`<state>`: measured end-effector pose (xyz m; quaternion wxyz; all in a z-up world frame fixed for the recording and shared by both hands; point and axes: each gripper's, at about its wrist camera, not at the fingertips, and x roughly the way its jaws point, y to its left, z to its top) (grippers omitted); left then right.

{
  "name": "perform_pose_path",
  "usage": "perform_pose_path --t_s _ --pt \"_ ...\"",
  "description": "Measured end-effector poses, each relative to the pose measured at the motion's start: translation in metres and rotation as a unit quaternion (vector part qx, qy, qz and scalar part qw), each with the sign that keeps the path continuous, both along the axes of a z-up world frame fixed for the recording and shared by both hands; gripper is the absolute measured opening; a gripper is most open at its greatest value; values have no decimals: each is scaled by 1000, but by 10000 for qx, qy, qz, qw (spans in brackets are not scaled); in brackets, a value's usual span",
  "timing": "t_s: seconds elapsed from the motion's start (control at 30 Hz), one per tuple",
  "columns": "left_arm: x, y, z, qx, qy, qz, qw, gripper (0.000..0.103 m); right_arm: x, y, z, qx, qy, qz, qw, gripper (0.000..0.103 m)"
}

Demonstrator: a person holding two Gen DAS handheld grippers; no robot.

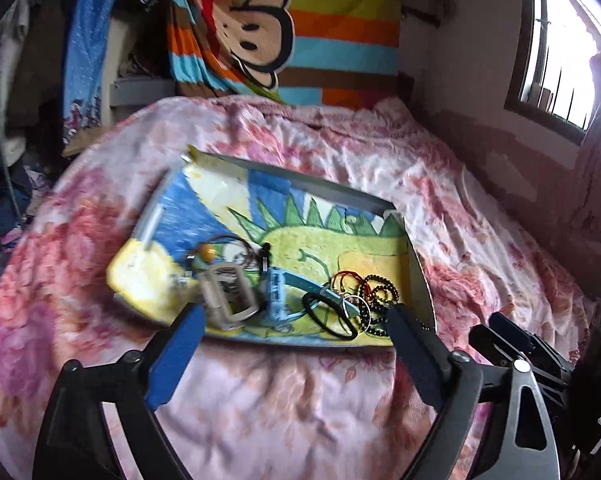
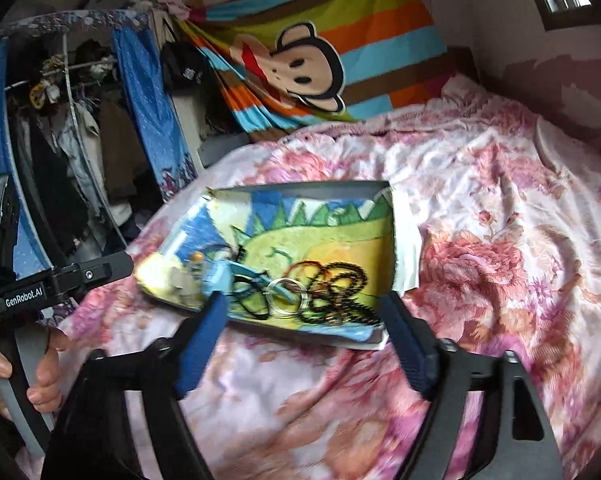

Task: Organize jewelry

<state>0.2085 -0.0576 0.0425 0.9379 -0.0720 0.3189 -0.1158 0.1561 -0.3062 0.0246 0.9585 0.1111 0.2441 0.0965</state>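
A shallow grey tray [image 1: 320, 184] lined with a dinosaur drawing lies on the bed; it also shows in the right wrist view [image 2: 300, 188]. Along its near edge lie a blue watch [image 1: 276, 292], a pale buckle-like piece [image 1: 228, 296], a black hair tie [image 1: 328, 316], a clear ring [image 1: 356, 312], dark bead bracelets [image 1: 380, 296] and red cords [image 1: 348, 280]. The bead bracelets [image 2: 340, 292] and the clear ring [image 2: 286, 290] show in the right view too. My left gripper [image 1: 296, 320] is open and empty just before the tray. My right gripper [image 2: 304, 308] is open and empty, likewise.
The tray rests on a pink floral bedspread [image 1: 260, 400]. A striped monkey blanket [image 1: 284, 32] hangs behind. A clothes rack [image 2: 72, 120] stands left of the bed, a window [image 1: 560, 60] at right. The other gripper [image 1: 516, 344] shows at the left view's right edge.
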Motion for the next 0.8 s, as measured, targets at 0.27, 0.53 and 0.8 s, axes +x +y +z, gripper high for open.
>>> perform_pose_path --t_s 0.27,0.53,0.8 --pt "-77 41 11 182 -531 393 9977 103 -64 34 12 -282 -369 206 9987 98" --pt "-132 66 -2 532 -748 618 9939 103 -95 50 5 -488 -248 263 9982 99" --pt "-138 74 -20 588 -682 708 9934 103 -90 49 -6 -469 -87 272 9985 99"
